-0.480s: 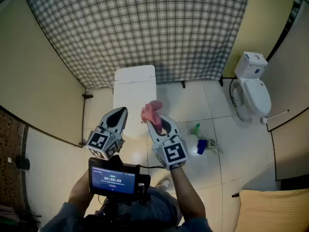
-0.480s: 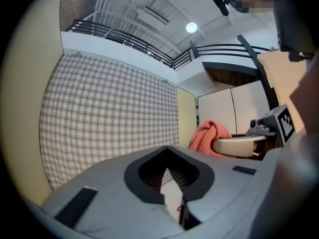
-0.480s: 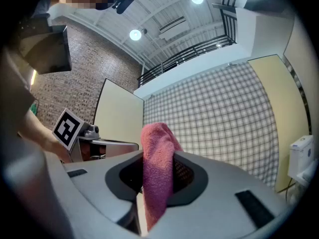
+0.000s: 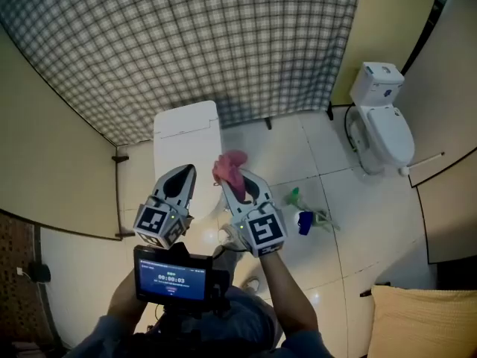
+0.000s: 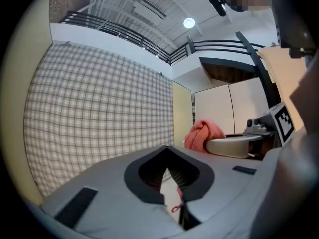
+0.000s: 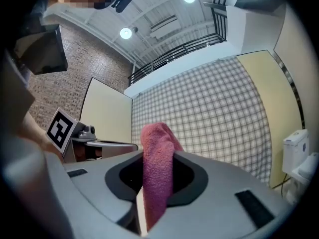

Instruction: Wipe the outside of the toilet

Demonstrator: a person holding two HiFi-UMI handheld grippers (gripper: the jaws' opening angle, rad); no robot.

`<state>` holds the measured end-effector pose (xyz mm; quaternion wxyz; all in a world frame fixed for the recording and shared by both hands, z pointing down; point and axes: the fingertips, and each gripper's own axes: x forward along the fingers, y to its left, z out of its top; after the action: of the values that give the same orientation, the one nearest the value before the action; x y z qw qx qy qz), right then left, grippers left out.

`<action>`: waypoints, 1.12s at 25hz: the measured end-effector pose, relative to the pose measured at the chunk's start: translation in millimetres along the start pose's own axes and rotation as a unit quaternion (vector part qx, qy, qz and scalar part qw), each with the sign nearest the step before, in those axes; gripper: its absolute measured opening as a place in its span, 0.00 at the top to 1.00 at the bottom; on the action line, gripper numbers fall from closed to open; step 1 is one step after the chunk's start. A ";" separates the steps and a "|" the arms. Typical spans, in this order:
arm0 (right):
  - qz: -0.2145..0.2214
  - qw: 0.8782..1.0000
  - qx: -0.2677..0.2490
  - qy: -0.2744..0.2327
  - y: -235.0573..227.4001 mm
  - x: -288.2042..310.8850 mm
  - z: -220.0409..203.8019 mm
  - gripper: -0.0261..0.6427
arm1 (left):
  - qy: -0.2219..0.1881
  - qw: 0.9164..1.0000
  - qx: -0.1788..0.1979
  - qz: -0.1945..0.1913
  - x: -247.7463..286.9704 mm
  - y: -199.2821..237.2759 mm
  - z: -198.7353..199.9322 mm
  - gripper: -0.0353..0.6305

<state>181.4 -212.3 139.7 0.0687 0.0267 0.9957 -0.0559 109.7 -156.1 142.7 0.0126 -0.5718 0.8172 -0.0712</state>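
A white toilet with tank and closed lid stands at the far right by the yellow wall, and shows small in the right gripper view as the toilet. My right gripper is shut on a pink cloth whose bunched end sticks up past the tips. In its own view the cloth fills the slot of the right gripper. My left gripper hangs beside it, left of the cloth; in its own view the left gripper is shut with nothing held, only a red thread.
A second white fixture with a flat lid stands just beyond the grippers, against a checked curtain. A green spray bottle and a blue one lie on the tiled floor. A yellow cushion sits at bottom right.
The head view has shifted, so the fixtures and the floor sit a little further left. Both grippers keep their pose and the cloth stays held.
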 end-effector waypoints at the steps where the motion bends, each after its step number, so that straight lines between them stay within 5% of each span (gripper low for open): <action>1: -0.002 1.000 0.001 0.001 -8.4 11.0 -3.9 0.84 | 0.000 1.000 -0.003 0.000 13.0 7.3 -3.3 0.93; 10: -0.008 0.999 0.009 0.040 -74.9 109.2 -25.7 0.84 | -0.003 0.999 -0.044 0.014 115.1 78.3 -22.7 0.93; 15: 0.018 0.998 0.019 0.061 -127.2 170.0 -58.8 0.84 | 0.005 0.999 -0.036 0.017 188.5 99.8 -25.6 0.93; 19: 0.034 0.996 0.064 0.056 -183.3 208.2 -80.2 0.84 | 0.035 0.998 -0.029 0.034 257.6 113.3 -41.4 0.93; 23: 0.033 0.992 0.116 0.041 -249.0 270.1 -65.0 0.84 | 0.066 0.996 -0.012 0.057 327.4 149.3 -15.5 0.93; 28: 0.024 0.969 0.224 0.101 -227.6 322.8 -44.3 0.84 | 0.153 0.984 -0.037 0.080 326.9 211.5 17.0 0.93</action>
<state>-157.7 -418.3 162.7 -0.0385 0.0705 0.9586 -0.2731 -198.9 -392.9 118.1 -0.1280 -0.4870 0.8546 -0.1269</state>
